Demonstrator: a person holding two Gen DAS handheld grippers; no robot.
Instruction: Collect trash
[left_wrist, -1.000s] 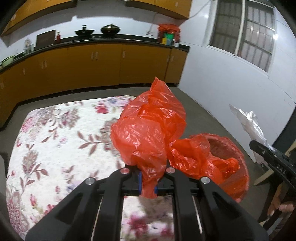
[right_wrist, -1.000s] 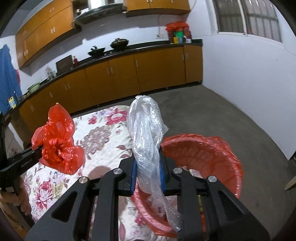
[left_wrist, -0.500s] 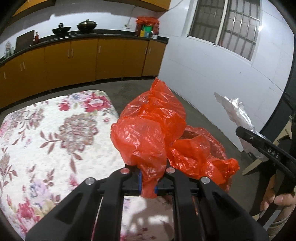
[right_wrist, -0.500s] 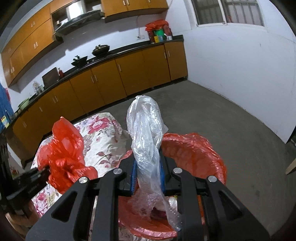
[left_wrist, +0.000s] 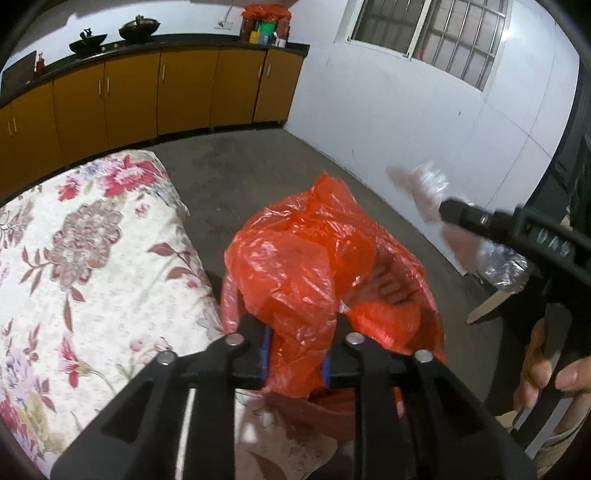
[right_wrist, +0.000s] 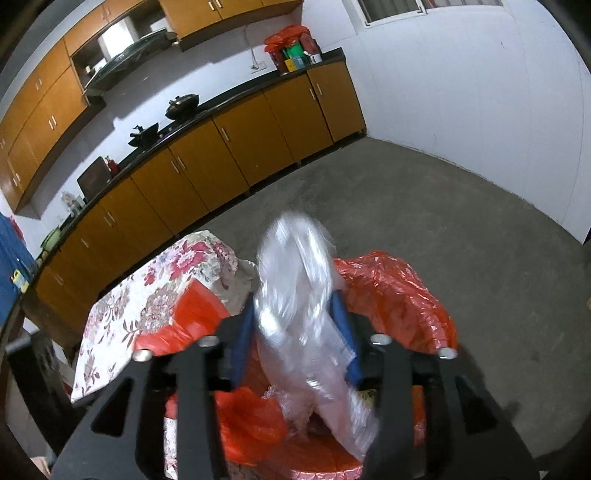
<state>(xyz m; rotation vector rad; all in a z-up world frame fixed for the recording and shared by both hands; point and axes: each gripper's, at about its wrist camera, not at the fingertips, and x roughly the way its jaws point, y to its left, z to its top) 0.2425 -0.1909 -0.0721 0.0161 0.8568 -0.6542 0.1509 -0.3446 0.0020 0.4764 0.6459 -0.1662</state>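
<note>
Home kitchen, orange cabinets (right_wrist: 236, 155), woks (left_wrist: 140, 27) on counter

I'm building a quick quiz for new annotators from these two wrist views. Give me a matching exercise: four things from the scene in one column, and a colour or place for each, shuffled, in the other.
Things:
1. crumpled bag in the left gripper
2. plastic wrap in the right gripper
3. lined bin
4. floral cloth

Descriptions:
A. clear
B. below both grippers
C. red
D. covers the table beside the bin

Pairs: 1-C, 2-A, 3-B, 4-D
</note>
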